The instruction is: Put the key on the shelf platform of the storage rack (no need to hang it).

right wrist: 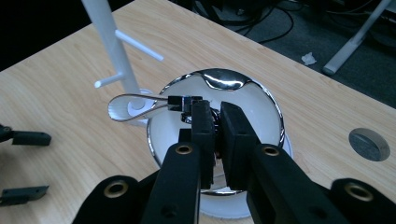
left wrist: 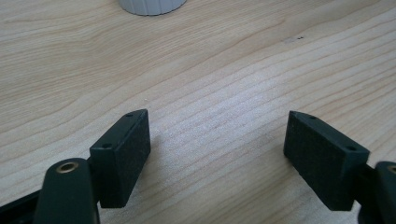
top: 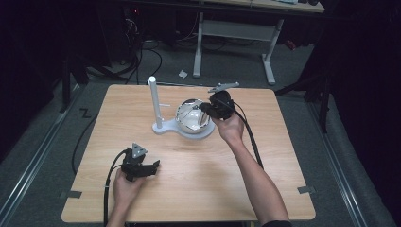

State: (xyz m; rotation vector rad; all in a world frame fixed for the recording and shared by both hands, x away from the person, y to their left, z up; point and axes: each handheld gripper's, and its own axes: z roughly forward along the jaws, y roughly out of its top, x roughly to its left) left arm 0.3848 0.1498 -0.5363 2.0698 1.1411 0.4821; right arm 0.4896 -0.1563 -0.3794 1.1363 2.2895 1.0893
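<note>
One shiny metal spoon with a black handle is pinched tight in your right gripper, its thin loop end sticking out past the jaws above the one shiny bowl. That bowl sits on the white stand near the table's far edge. Your left gripper, near the front left corner, is wide open and holds nothing.

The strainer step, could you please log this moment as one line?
right tongs: shut on strainer handle | over bowl | beside stand | left tongs: open on table
</note>
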